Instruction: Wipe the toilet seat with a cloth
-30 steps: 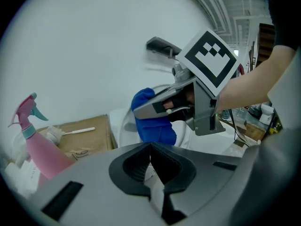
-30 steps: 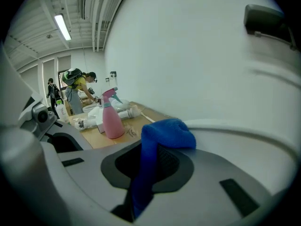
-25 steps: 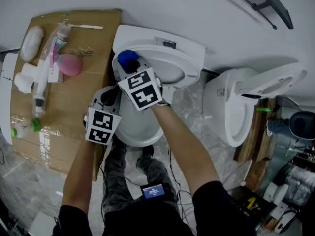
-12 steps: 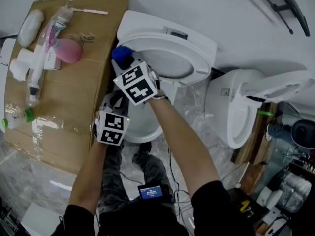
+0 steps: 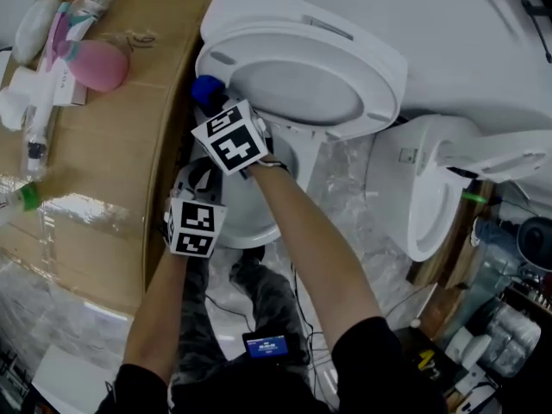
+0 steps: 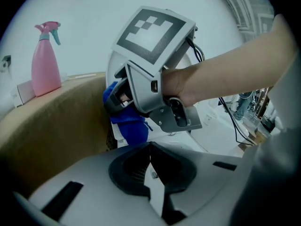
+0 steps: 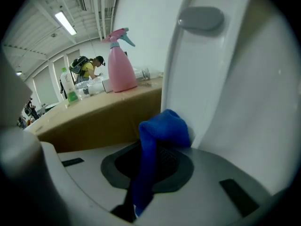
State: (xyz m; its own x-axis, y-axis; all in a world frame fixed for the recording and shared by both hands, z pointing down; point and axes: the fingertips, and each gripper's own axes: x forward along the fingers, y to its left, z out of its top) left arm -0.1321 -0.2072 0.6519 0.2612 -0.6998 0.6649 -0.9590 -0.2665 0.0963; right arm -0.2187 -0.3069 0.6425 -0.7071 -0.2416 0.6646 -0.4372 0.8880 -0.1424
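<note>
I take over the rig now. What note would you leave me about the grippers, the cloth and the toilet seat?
Left gripper: shut, empty, by the bowl.
Right gripper: shut on the blue cloth, at the left edge of the raised toilet seat; contact unclear.
Done: cloth gripped, at the seat.
Left: wipe the seat all round.

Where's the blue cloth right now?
In the head view, the bunched blue cloth sits at the white toilet's left side, clamped in the right gripper beside the cardboard-covered table.
</note>
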